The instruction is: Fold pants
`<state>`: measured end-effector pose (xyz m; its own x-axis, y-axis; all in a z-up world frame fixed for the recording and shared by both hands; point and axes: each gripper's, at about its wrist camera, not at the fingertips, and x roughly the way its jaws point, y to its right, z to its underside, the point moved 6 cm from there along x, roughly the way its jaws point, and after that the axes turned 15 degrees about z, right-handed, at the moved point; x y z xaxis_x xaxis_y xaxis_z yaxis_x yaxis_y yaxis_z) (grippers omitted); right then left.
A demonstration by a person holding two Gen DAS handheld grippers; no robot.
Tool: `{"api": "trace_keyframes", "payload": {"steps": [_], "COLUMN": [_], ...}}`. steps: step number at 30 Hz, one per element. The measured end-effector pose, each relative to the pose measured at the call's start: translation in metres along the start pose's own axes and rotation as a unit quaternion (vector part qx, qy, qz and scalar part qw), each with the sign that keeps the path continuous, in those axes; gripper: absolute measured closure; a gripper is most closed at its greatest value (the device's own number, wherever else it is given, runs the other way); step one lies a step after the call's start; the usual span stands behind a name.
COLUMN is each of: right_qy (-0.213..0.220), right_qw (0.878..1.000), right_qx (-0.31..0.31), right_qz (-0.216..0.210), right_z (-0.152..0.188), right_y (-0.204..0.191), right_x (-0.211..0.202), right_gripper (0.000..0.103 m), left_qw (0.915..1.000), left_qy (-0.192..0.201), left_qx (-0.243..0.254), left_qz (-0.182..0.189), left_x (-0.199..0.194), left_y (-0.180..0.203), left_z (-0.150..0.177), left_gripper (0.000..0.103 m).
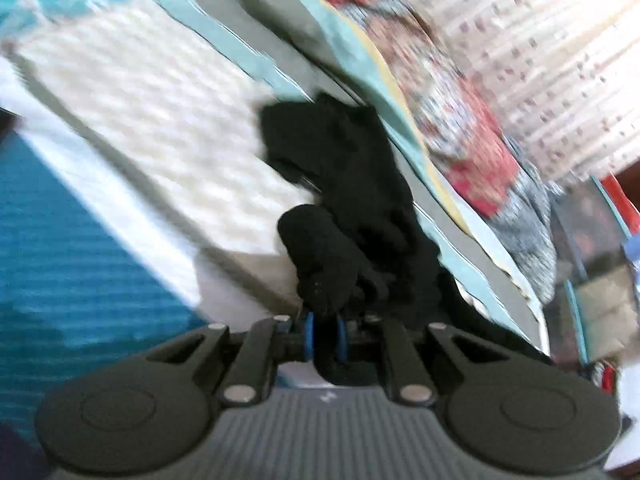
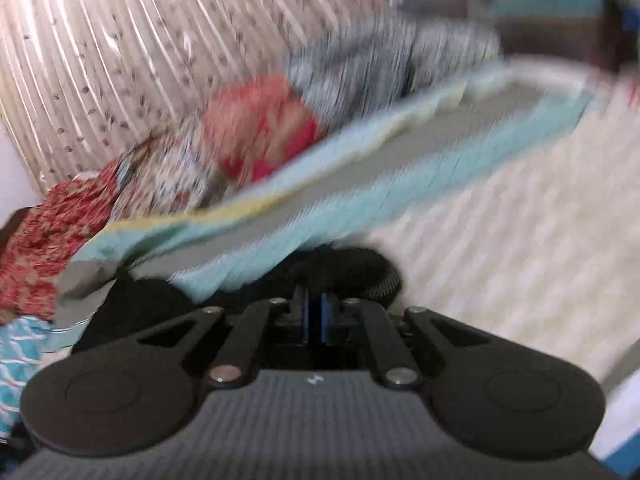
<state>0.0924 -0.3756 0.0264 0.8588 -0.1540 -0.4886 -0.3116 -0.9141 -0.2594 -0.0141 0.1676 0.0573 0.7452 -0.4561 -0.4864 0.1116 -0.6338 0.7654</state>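
Observation:
The black pants (image 1: 344, 200) hang in a bunched strip over the cream textured bed cover (image 1: 152, 112), seen in the left wrist view. My left gripper (image 1: 325, 334) is shut on a fold of the black pants, the cloth pinched between its blue pads (image 1: 309, 336). In the right wrist view my right gripper (image 2: 316, 316) is shut on another part of the black pants (image 2: 360, 272), whose ribbed waistband edge shows just past the fingers. Both views are blurred by motion.
A pale blue and grey blanket (image 2: 360, 184) lies along the bed beside the pants, with a heap of red and patterned clothes (image 2: 256, 136) behind it. A pleated cream curtain (image 2: 120, 60) stands at the back. A teal floor (image 1: 60, 260) lies beside the bed.

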Motion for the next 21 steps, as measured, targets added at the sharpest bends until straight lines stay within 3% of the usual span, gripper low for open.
{"api": "trace_keyframes", "payload": {"steps": [4,10,13,14,17,18,21], "right_qy": [0.037,0.016,0.014,0.005,-0.008,-0.006,-0.009], "right_qw": [0.996,0.981,0.966,0.963,0.975,0.976,0.977], "right_qx": [-0.031,-0.073,-0.127,-0.126,-0.031,0.000,0.079], "right_qz": [0.069,0.181,0.224,0.237,0.221,0.217,0.200], "right_z": [-0.032,-0.024,-0.005,-0.001,0.001,0.001,0.010], "right_y": [0.048,0.091,0.095,0.099,0.130,0.140,0.170], "right_x": [-0.034,-0.011,0.013,0.017,0.002,-0.006,-0.029], "right_gripper": [0.095,0.093,0.081,0.068,0.066,0.066,0.063], "left_qw": [0.9983,0.9955,0.9911,0.9907,0.9905,0.9900,0.9910], "left_qy": [0.029,0.021,0.001,-0.002,0.006,0.007,0.007], "left_qx": [0.022,0.009,0.011,0.007,0.004,0.004,-0.002], "left_qz": [-0.045,-0.092,-0.133,-0.136,-0.138,-0.141,-0.134], "left_x": [-0.042,-0.047,-0.031,-0.031,-0.035,-0.037,-0.044], "left_y": [-0.018,-0.070,-0.086,-0.095,-0.101,-0.101,-0.101], "left_z": [-0.017,-0.008,0.008,0.010,0.021,0.023,0.024], "left_gripper": [0.093,0.093,0.091,0.091,0.083,0.076,0.068]}}
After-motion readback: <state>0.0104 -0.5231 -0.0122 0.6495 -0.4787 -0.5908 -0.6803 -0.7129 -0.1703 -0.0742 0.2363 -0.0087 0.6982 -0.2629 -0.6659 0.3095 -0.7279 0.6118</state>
